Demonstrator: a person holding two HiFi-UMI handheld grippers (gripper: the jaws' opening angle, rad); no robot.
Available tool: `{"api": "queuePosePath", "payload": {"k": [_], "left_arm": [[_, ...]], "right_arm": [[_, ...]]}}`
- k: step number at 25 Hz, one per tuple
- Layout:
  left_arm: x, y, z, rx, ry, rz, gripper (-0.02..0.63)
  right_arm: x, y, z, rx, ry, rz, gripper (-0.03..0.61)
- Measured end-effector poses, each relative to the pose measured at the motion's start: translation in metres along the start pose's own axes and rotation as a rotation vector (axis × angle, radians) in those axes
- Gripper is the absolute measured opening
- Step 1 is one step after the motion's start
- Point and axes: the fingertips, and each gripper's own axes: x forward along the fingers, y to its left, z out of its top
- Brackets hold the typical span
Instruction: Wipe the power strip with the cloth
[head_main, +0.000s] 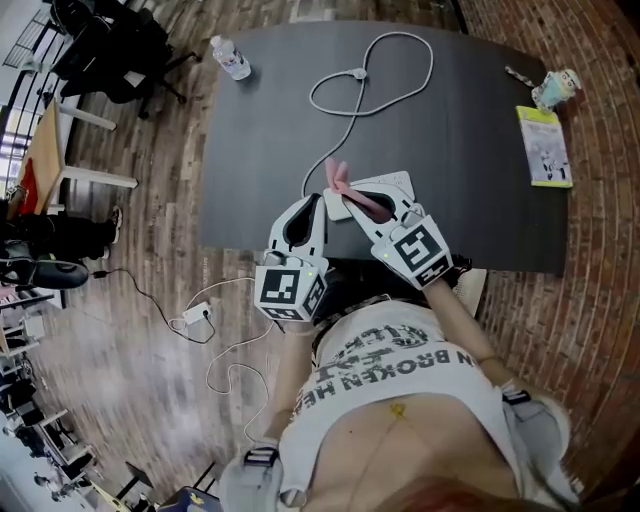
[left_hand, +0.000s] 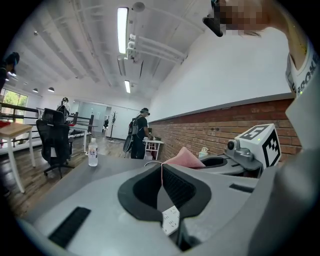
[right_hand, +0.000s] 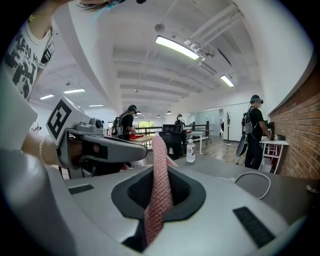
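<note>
- The power strip (head_main: 388, 186) lies on the dark table (head_main: 480, 200), close to the middle of its near edge, with its white cable (head_main: 358, 73) looping away toward the far edge.
- The right gripper (head_main: 354, 198) is clenched on the pink cloth (head_main: 340, 178). In the right gripper view the cloth (right_hand: 160, 175) runs up between the closed jaws of that gripper (right_hand: 159, 186) and stands above them as a narrow strip.
- In the head view the gripped cloth sits at the left end of the power strip, over its top (whether it presses on the casing I cannot tell).
- The left gripper (head_main: 318, 200) is clenched on nothing, its jaws shut flat against each other. Its tip is just beside the strip's left end.
- In the left gripper view a white corner of the power strip (left_hand: 170, 219) shows just under the closed jaws of that gripper (left_hand: 161, 175), and the cloth (left_hand: 185, 158) rises beyond them, next to the right gripper.
- A water bottle (head_main: 231, 58) stands near the table's far left corner, well apart from the strip.
- A booklet (head_main: 544, 146) lies by the right edge.
</note>
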Motion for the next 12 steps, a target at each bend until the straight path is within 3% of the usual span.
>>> {"api": "queuePosePath", "payload": {"k": [6,12], "left_arm": [[0.006,0.015,-0.009,-0.026,0.028,-0.015,0.006],[0.017,0.033,-0.015,-0.027,0.065,-0.093,0.006]], "right_arm": [[0.017,0.0,-0.009,0.012,0.041,0.005,0.017],[0.039,-0.002,-0.014,0.038,0.078,-0.038,0.017]]}}
